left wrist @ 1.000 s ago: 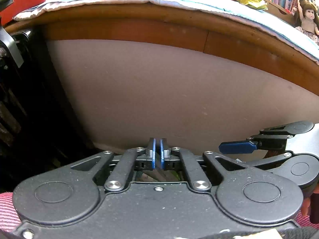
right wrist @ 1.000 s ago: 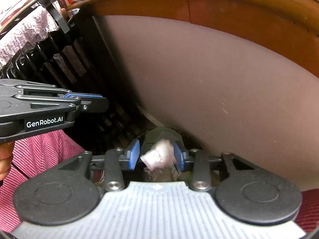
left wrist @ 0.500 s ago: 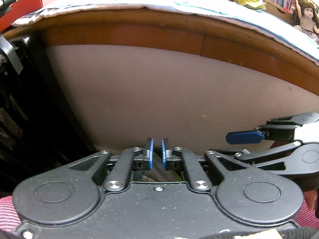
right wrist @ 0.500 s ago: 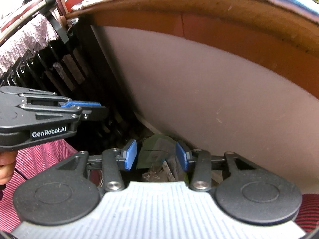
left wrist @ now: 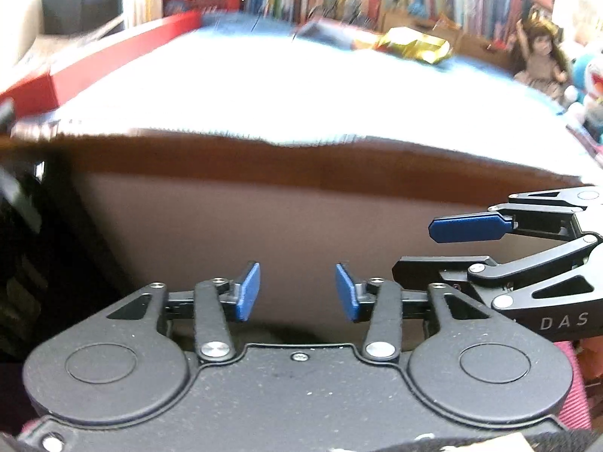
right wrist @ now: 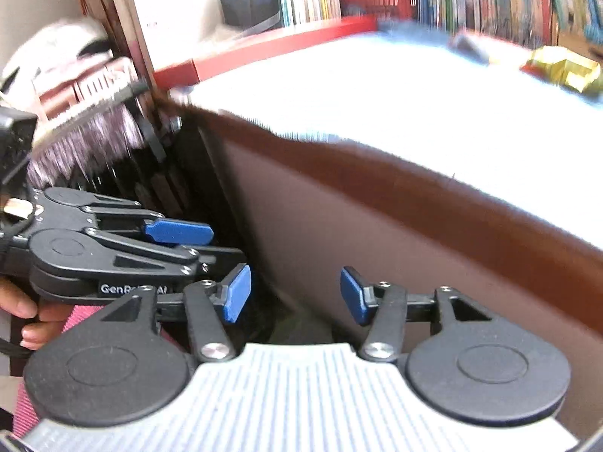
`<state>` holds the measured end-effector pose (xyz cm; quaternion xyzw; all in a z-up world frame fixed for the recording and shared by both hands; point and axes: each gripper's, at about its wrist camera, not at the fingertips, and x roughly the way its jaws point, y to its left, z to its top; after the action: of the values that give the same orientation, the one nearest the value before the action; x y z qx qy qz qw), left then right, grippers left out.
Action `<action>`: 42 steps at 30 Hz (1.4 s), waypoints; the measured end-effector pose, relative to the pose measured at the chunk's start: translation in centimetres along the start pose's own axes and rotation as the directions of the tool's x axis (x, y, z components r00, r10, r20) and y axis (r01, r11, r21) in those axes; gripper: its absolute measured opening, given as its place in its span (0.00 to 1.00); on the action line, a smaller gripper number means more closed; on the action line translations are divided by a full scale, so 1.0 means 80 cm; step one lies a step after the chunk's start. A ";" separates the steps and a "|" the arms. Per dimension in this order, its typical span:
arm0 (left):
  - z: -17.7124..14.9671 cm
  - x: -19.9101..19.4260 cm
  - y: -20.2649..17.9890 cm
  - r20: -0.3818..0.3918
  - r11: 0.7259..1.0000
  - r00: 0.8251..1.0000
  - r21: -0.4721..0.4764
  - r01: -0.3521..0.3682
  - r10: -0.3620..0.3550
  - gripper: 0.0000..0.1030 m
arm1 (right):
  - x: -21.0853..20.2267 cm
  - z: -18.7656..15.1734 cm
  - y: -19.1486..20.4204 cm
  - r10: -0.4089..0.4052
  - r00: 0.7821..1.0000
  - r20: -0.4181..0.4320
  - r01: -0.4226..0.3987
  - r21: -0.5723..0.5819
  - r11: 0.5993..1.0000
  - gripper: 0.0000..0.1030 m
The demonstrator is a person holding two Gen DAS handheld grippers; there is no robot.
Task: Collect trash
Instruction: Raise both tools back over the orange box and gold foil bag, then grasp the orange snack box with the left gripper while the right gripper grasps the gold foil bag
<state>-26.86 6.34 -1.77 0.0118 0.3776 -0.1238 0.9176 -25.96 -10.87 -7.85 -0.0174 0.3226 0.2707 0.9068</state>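
Observation:
A crumpled gold wrapper (left wrist: 414, 45) lies at the far side of the cloth-covered table (left wrist: 301, 94); the right wrist view shows the wrapper (right wrist: 561, 67) at its right edge. A dark blurred item (left wrist: 324, 34) lies beside it. My left gripper (left wrist: 297, 275) is in front of the table's brown edge, its jaws opening with nothing between them. My right gripper (right wrist: 294, 282) is at its right, jaws also opening and empty. Each gripper appears sideways in the other's view, blue pads (left wrist: 467, 228) apart. Only a dim greenish patch (right wrist: 301, 327) shows below the right jaws.
A beige panel (left wrist: 264, 233) closes the table's front. A black ribbed heater (right wrist: 113, 173) with a pinkish cloth stands to the left. A red box (left wrist: 113, 52), bookshelves and a doll (left wrist: 539, 60) sit behind the table. A person's hand (right wrist: 26, 316) holds the left gripper.
The right gripper let go of a white crumpled scrap and its jaws widened. The left jaws went from shut to open. Both grippers rose, bringing the tabletop into view.

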 end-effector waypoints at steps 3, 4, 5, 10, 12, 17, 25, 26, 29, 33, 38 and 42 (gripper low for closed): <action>0.031 -0.017 -0.008 0.054 0.999 0.998 0.019 0.031 -0.032 0.52 | -0.026 0.022 -0.008 -0.005 0.998 0.067 0.006 -0.002 1.000 0.70; 0.043 -0.021 -0.011 0.072 0.999 0.997 0.028 0.039 -0.041 0.54 | -0.034 0.030 -0.011 -0.012 0.996 0.090 0.013 -0.004 1.000 0.71; 0.055 -0.025 -0.014 0.093 0.998 0.994 0.037 0.045 -0.049 0.58 | -0.041 0.038 -0.014 -0.023 0.993 0.115 0.024 -0.005 1.000 0.72; 0.130 -0.030 -0.031 0.188 0.996 0.979 0.063 0.066 -0.077 0.78 | -0.067 0.080 -0.043 -0.124 0.969 0.215 0.128 -0.002 0.992 0.77; 0.162 -0.022 -0.038 0.207 0.995 0.974 0.063 0.079 -0.091 0.79 | -0.070 0.098 -0.061 -0.172 0.957 0.236 0.171 0.022 0.985 0.77; 0.241 0.022 -0.048 0.206 0.992 0.970 0.023 0.124 -0.126 0.81 | -0.074 0.135 -0.133 -0.301 0.921 0.249 0.277 0.128 0.952 0.77; 0.352 0.164 -0.052 0.178 0.979 0.977 -0.141 0.145 -0.119 0.82 | -0.050 0.177 -0.264 -0.495 0.842 0.212 0.428 0.295 0.854 0.81; 0.362 0.184 -0.050 0.169 0.975 0.979 -0.168 0.145 -0.116 0.82 | -0.045 0.181 -0.281 -0.506 0.839 0.199 0.434 0.315 0.844 0.81; 0.387 0.243 -0.043 0.126 0.959 0.988 -0.256 0.124 -0.094 0.82 | -0.029 0.191 -0.324 -0.523 0.835 0.171 0.438 0.369 0.820 0.82; 0.412 0.311 -0.032 0.094 0.919 0.992 -0.377 0.118 -0.089 0.77 | -0.005 0.203 -0.367 -0.527 0.839 0.137 0.435 0.413 0.800 0.84; 0.440 0.374 -0.028 0.058 0.872 0.997 -0.482 0.080 -0.060 0.73 | 0.030 0.218 -0.410 -0.513 0.854 0.088 0.417 0.475 0.775 0.84; 0.449 0.409 -0.026 0.039 0.844 0.996 -0.528 0.091 -0.084 0.71 | 0.061 0.230 -0.436 -0.490 0.870 0.047 0.397 0.520 0.756 0.86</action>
<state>19.81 -6.97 1.28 -0.2593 0.3907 -0.0568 0.8814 5.32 -34.51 -1.18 0.1636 0.2839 -0.0442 0.9437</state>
